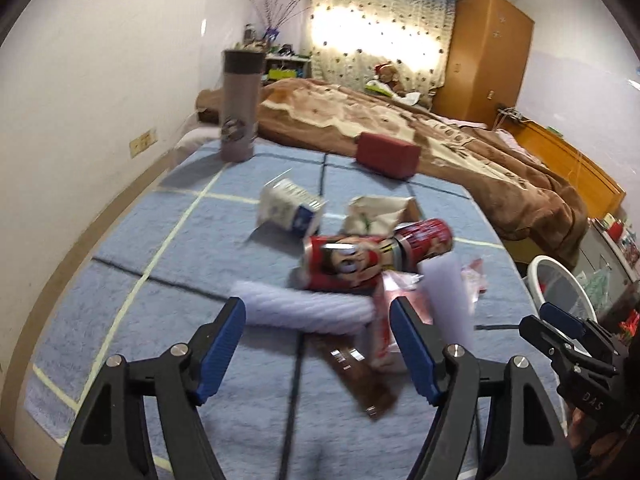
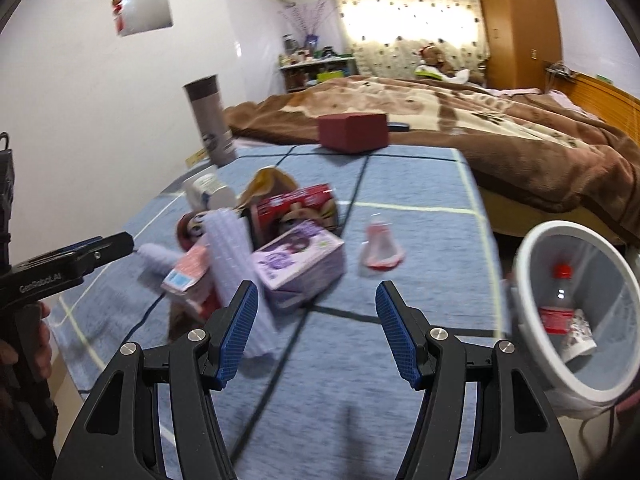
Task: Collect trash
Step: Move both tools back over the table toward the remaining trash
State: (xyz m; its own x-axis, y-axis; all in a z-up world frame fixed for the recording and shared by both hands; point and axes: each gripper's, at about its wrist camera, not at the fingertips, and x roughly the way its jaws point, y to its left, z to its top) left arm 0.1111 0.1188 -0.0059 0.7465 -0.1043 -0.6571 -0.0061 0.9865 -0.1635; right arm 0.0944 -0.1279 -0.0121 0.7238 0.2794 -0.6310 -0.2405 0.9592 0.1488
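Note:
A heap of trash lies on the blue checked mat (image 1: 168, 288): a red cartoon can (image 1: 344, 264), a second red can (image 1: 424, 240), a white carton (image 1: 290, 210), a crumpled paper bag (image 1: 376, 212), ribbed lavender foam sleeves (image 1: 308, 308), a pink wrapper (image 1: 384, 320) and a brown wrapper (image 1: 360, 376). My left gripper (image 1: 316, 308) hangs open just before the nearest sleeve, touching nothing. In the right wrist view a purple box (image 2: 300, 260) and a small pink wrapper (image 2: 380, 248) lie ahead of my open, empty right gripper (image 2: 316, 292).
A white-rimmed bin (image 2: 522, 280) at the mat's right edge holds a red-capped bottle (image 2: 556, 308) and a paper cup (image 2: 580, 336). A grey thermos (image 2: 210, 120) and a dark red box (image 2: 354, 126) stand at the far end. A bed with a brown blanket (image 2: 520, 132) lies beyond.

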